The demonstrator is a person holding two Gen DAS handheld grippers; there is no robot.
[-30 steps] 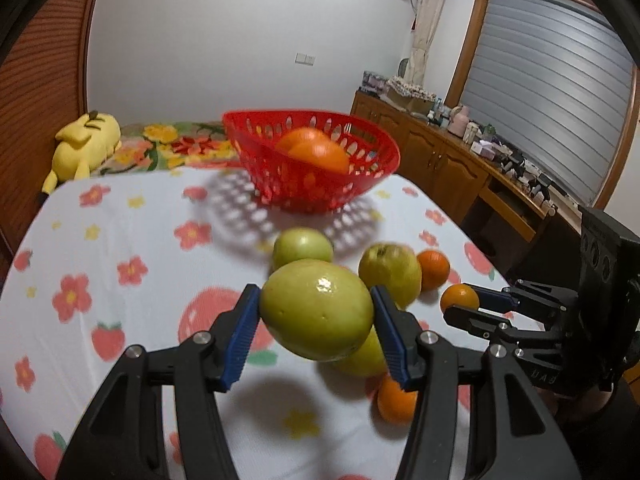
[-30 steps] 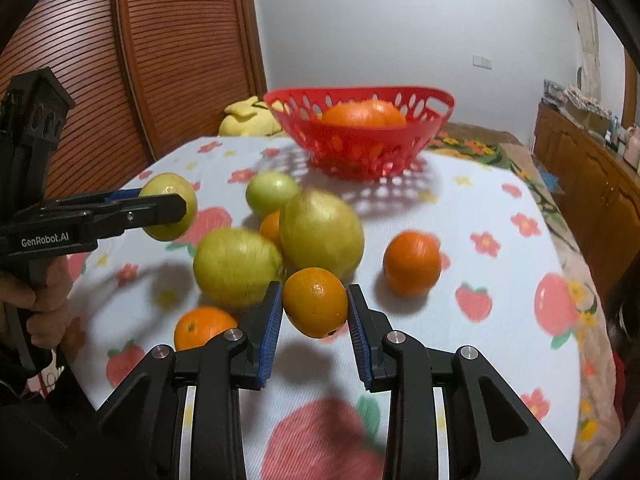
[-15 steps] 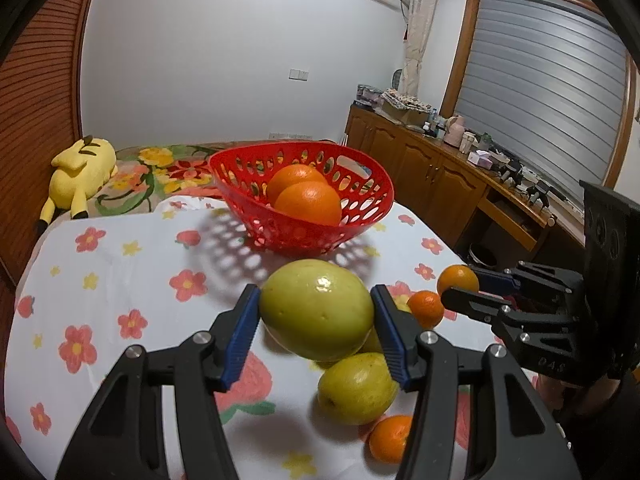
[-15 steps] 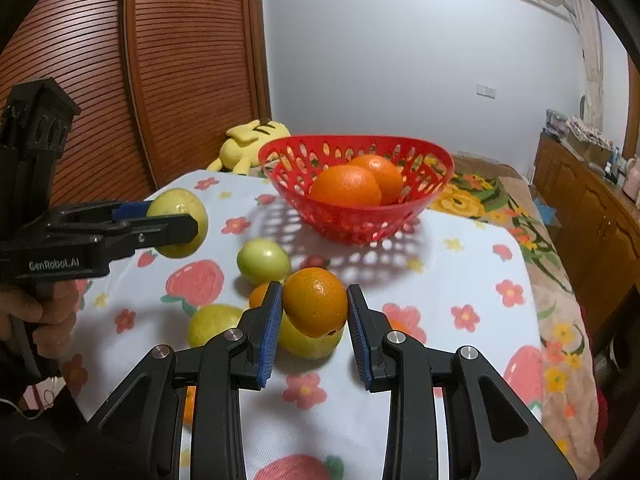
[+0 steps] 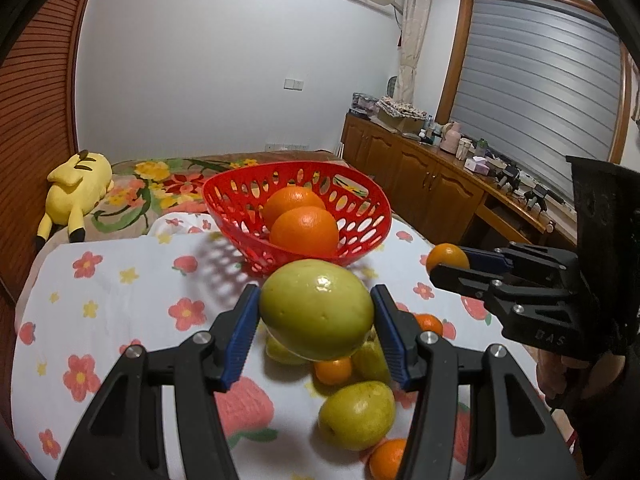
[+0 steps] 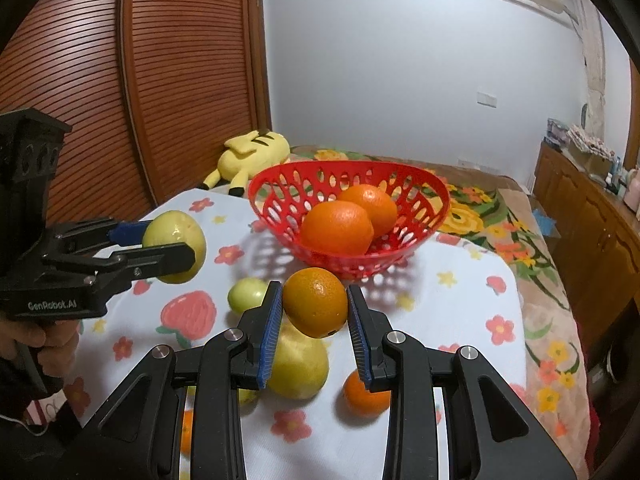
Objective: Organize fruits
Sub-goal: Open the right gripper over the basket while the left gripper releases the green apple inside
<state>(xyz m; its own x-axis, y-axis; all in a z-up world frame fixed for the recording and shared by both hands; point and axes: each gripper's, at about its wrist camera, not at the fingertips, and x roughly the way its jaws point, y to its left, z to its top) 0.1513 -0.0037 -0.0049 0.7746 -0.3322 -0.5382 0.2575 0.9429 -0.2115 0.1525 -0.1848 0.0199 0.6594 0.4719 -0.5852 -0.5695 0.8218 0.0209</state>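
My left gripper (image 5: 316, 324) is shut on a large yellow-green pear (image 5: 317, 316) and holds it in the air above the table, short of the red basket (image 5: 240, 208). It also shows in the right wrist view (image 6: 160, 256). My right gripper (image 6: 314, 312) is shut on an orange (image 6: 315, 302), raised in front of the red basket (image 6: 424, 216), and shows in the left wrist view (image 5: 450, 264). The basket holds two big oranges (image 5: 304, 228). Loose pears (image 5: 356, 416) and small oranges (image 5: 333, 370) lie on the table below.
The flowered tablecloth (image 5: 120, 300) covers the table. A yellow plush toy (image 5: 76, 188) lies on the bed behind. Wooden cabinets (image 5: 432, 192) stand to the right. A small green fruit (image 6: 246, 294) and an orange (image 6: 366, 394) lie on the cloth.
Both grippers have risen and moved toward the basket with their fruit. The loose fruit on the table now lies lower in both views.
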